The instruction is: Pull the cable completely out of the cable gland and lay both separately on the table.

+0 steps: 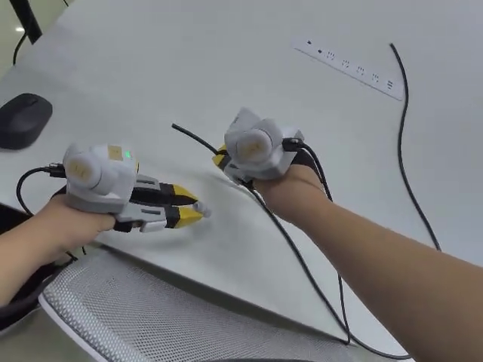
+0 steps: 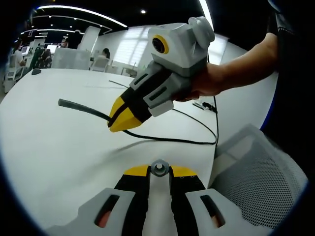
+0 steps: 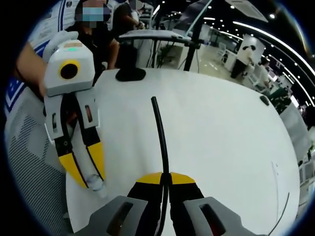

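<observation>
Head view: the left tool [image 1: 196, 207] is pressed together on the small grey cable gland [image 1: 204, 210], low over the white surface [image 1: 226, 60]. Near it, the right tool [image 1: 220, 159] pinches the black cable [image 1: 192, 136], whose free end points up-left.

Left gripper view: the gland sits end-on between its 2 jaws.

Right gripper view: the cable runs straight ahead from the 2 closed jaws, apart from the gland.

The cable [image 3: 160, 132] is black, the cable gland [image 2: 159, 167] pale grey, the table [image 1: 226, 60] white, the mouse [image 1: 23, 119] black.
</observation>
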Demonstrator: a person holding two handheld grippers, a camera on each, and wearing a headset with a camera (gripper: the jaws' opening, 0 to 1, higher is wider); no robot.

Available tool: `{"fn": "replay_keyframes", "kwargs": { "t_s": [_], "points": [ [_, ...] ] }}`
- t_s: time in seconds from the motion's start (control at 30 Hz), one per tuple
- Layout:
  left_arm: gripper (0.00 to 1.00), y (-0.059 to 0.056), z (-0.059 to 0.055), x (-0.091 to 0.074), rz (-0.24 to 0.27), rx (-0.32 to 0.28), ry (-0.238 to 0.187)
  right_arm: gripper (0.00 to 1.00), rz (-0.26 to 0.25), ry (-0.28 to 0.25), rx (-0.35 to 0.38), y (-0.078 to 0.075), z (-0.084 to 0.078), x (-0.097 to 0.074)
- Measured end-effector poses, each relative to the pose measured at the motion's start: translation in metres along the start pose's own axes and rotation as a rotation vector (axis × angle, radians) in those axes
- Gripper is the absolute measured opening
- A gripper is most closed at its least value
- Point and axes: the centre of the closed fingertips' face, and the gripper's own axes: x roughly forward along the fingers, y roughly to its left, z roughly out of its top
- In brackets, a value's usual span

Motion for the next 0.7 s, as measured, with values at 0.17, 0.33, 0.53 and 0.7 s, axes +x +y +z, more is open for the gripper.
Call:
{"fn": "replay_keyframes", "kwargs": {
  "t_s": [0.17,0.33,0.53,0.7],
  "points": [
    [0.15,0.008,-0.011,-0.002,0.022,-0.009,0.015,0.0,0.012,0.01,-0.003,-0.001,-0.003,0.009],
    [0.15,0.012,-0.015,-0.003,0.034,-0.017,0.014,0.0,0.035,0.019,-0.003,0.0,-0.006,0.018],
    [0.15,0.015,-0.017,-0.003,0.048,-0.035,0.004,0.0,0.043,0.033,-0.055,0.004,-0.008,0.025],
    [0.15,0.018,-0.02,-0.004,0.06,-0.037,0.007,0.0,0.045,0.036,-0.059,0.004,-0.007,0.026]
  ]
}}
